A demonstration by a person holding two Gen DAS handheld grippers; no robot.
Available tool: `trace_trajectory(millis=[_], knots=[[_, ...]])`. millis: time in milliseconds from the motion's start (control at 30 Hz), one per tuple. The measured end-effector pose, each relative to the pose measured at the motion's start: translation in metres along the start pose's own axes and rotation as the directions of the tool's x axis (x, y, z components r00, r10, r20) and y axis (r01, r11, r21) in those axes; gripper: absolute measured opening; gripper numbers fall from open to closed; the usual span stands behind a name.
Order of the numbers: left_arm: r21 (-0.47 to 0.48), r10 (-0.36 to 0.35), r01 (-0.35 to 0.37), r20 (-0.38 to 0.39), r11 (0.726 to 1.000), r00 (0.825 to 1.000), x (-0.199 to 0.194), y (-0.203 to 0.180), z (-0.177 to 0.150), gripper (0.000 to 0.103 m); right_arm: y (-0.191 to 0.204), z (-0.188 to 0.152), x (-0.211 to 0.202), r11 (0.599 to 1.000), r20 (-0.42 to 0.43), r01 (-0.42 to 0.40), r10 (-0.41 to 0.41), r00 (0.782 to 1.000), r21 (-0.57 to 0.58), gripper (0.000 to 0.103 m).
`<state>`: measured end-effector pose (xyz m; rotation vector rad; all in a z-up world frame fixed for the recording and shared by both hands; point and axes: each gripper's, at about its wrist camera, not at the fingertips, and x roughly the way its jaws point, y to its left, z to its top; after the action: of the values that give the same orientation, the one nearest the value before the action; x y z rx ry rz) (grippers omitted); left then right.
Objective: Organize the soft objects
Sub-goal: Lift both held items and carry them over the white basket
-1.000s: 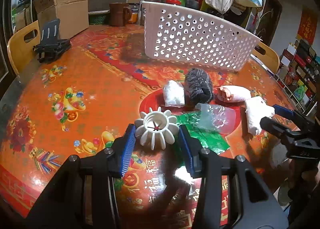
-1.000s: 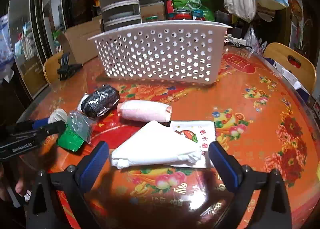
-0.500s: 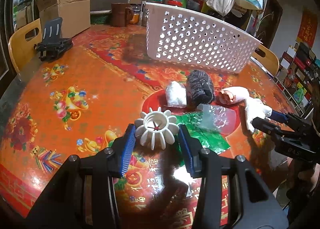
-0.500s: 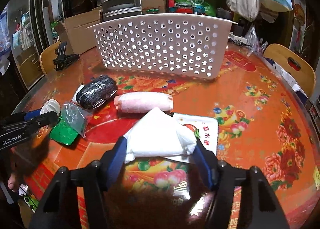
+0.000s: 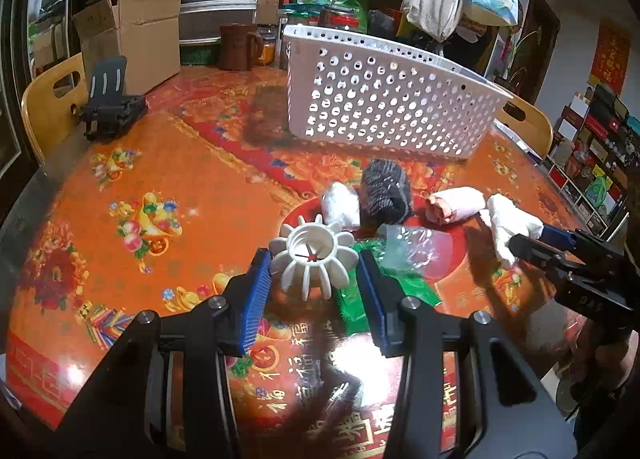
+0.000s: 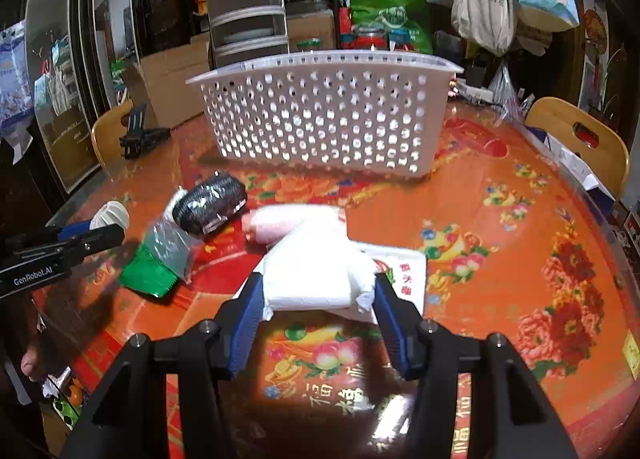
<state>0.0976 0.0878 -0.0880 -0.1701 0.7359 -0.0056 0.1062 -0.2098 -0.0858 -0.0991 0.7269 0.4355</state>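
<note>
The right hand-held gripper [image 6: 318, 301] is clamped on a folded white cloth [image 6: 316, 271], raised just above the counter [image 6: 500, 227] near a pink roll [image 6: 280, 221]. The left hand-held gripper [image 5: 314, 273] pinches a white ribbed plastic piece [image 5: 314, 255] (fingers touching both sides). The white perforated basket [image 6: 328, 119] stands beyond.

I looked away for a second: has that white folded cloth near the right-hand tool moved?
Yes. The white folded cloth, earlier flat on the printed packet, is now bunched up between the right gripper's jaws.
</note>
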Motion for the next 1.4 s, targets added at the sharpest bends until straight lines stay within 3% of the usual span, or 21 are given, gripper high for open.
trace_trajectory(millis=[700, 1067, 1400], knots=[[0.08, -0.03, 0.024, 0.067, 0.996, 0.997, -0.038, -0.039, 0.04, 0.041, -0.013, 0.032, -0.048, 1.0, 0.104, 0.006, -0.006, 0.995, -0.002, 0.054], [0.123, -0.061, 0.048, 0.109, 0.991, 0.992, -0.048, -0.059, 0.104, 0.041, -0.02, 0.073, -0.059, 0.999, 0.134, 0.016, -0.011, 0.991, -0.032, 0.054], [0.128, -0.071, 0.059, 0.087, 0.99, 0.994, -0.029, -0.072, 0.177, 0.041, -0.027, 0.134, -0.06, 0.998, 0.154, 0.032, -0.023, 0.988, -0.059, 0.054]])
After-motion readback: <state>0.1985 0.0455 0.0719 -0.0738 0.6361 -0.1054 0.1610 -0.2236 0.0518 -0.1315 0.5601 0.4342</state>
